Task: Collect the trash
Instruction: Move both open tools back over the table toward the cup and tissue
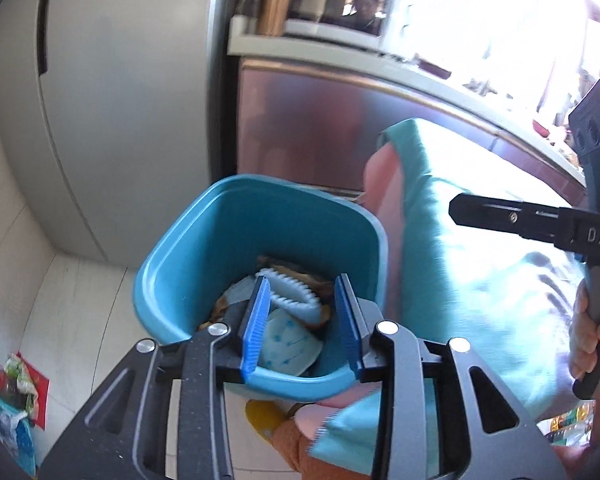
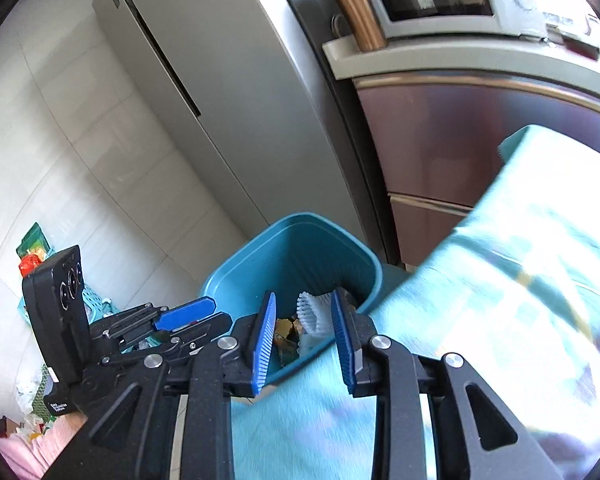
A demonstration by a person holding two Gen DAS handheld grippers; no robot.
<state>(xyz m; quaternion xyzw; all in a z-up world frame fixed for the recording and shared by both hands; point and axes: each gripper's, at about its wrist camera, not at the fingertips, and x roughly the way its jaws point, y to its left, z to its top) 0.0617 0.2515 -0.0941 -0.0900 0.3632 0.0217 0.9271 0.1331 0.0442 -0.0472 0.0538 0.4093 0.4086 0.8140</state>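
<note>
One square blue plastic waste bin (image 1: 204,240) stands on the tiled floor and holds one white foam fruit net (image 1: 294,294), one pale blue-dotted wrapper (image 1: 288,344) and brown scraps, while above the bin both the left gripper (image 1: 302,322) and the right gripper (image 2: 302,338) are released and empty.
</note>
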